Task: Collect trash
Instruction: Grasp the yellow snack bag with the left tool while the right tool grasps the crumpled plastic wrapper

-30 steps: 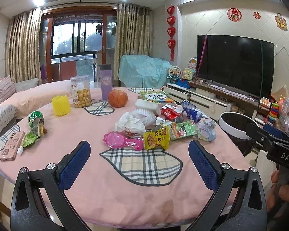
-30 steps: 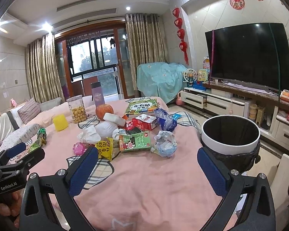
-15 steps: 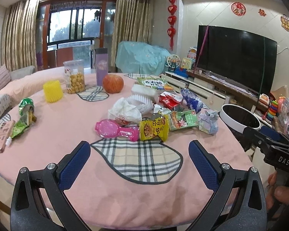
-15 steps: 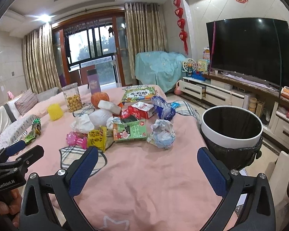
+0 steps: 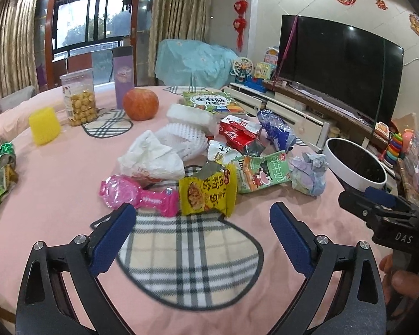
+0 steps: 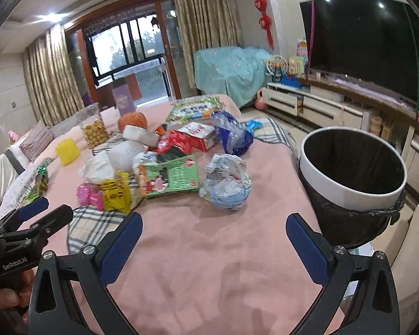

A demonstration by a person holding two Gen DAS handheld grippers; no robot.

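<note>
Pink cloth covers the round desk (image 5: 56, 195) in the left wrist view, where the left gripper (image 5: 202, 220) hangs with jaws spread and empty just short of a yellow snack wrapper (image 5: 208, 192) and a pink wrapper (image 5: 137, 196); a white tissue (image 5: 150, 159) lies behind them. From the right wrist, the right gripper (image 6: 213, 233) also has its jaws spread wide, near a crumpled paper ball (image 6: 227, 181) and a green carton (image 6: 169, 177), with the black-lined trash bin (image 6: 352, 178) beside the desk edge.
</note>
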